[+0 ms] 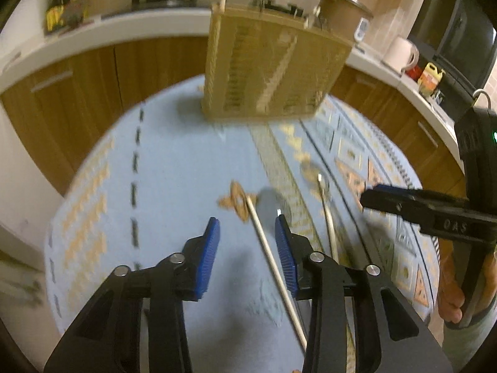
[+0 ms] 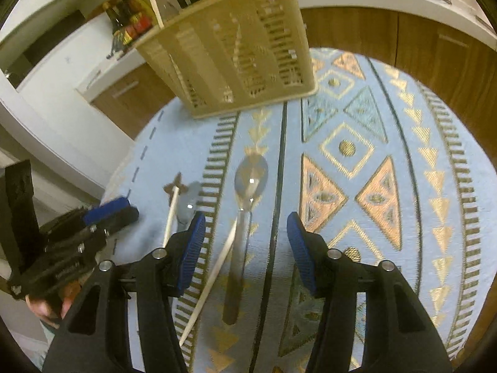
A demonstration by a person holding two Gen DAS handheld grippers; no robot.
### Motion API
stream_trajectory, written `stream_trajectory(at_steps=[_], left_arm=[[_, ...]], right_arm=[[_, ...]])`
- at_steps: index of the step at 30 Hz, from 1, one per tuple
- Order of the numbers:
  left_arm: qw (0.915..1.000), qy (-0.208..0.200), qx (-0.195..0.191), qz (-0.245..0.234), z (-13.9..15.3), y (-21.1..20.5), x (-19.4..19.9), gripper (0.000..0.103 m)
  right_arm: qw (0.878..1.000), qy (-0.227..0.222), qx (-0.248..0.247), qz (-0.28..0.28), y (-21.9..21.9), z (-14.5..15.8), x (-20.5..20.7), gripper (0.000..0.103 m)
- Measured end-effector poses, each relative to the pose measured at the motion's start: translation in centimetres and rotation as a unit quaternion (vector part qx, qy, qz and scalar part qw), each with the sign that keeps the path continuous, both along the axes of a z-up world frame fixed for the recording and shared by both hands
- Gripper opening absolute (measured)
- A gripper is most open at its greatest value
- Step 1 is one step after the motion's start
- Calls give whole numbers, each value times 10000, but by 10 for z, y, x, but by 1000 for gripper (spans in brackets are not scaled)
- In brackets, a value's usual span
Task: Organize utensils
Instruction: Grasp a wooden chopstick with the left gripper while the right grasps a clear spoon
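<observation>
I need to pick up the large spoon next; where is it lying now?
In the right wrist view the spoon lies on the tablecloth between the open right gripper fingers, beside a chopstick, bowl toward the basket.

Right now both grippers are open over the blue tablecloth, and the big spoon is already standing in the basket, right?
Not quite. The spoon is not in the basket; it lies flat on the tablecloth, as the right wrist view shows, between the fingers of the right gripper. The rest holds: the left gripper and the right one are both open above the blue cloth.
</observation>
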State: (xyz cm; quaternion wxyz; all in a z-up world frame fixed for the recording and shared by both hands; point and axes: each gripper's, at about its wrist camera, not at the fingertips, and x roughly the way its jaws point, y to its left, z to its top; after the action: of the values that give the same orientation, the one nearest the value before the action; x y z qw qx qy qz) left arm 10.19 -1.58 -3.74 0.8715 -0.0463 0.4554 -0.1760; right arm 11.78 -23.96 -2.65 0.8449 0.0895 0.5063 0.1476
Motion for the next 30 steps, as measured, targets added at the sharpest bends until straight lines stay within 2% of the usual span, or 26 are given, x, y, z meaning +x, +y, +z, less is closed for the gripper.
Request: stream_trajectory(at_steps=[2, 5, 11, 15, 18, 20, 22, 24, 26, 30], left_arm=[[9999, 161, 14, -30, -11, -2, -1, 30], [9995, 307, 29, -68, -20, -5, -1, 26], [9991, 398, 105, -103, -24, -13, 1, 25], [9988, 426, 202, -133, -26, -21, 2, 25], [9985, 439, 294, -160, -29, -26, 3, 25], [9983, 363, 423, -175, -29, -30, 2, 25], [9979, 310, 535, -175, -29, -34, 1, 25], [9976, 270, 623, -146, -29, -36, 1, 20], [9971, 226, 707, -140, -29, -38, 1, 5], [9976, 275, 621, -159, -29, -37, 2, 5]], right_arm=[[10000, 69, -59, 23, 4, -5, 4, 40], [9998, 113, -173, 39, 10, -11, 10, 39], [9990, 155, -398, 103, 29, -22, 21, 36], [9965, 20, -826, 157, 43, -24, 22, 33], [9938, -35, -1096, 200, 50, -28, 24, 26], [9907, -143, -1337, 220, 54, -29, 23, 17], [9897, -185, -1398, 233, 54, -30, 22, 13], [9910, -167, -1314, 201, 51, -30, 21, 10], [9914, -181, -1288, 144, 44, -29, 19, 10], [9919, -215, -1251, 17, 28, -25, 16, 10]])
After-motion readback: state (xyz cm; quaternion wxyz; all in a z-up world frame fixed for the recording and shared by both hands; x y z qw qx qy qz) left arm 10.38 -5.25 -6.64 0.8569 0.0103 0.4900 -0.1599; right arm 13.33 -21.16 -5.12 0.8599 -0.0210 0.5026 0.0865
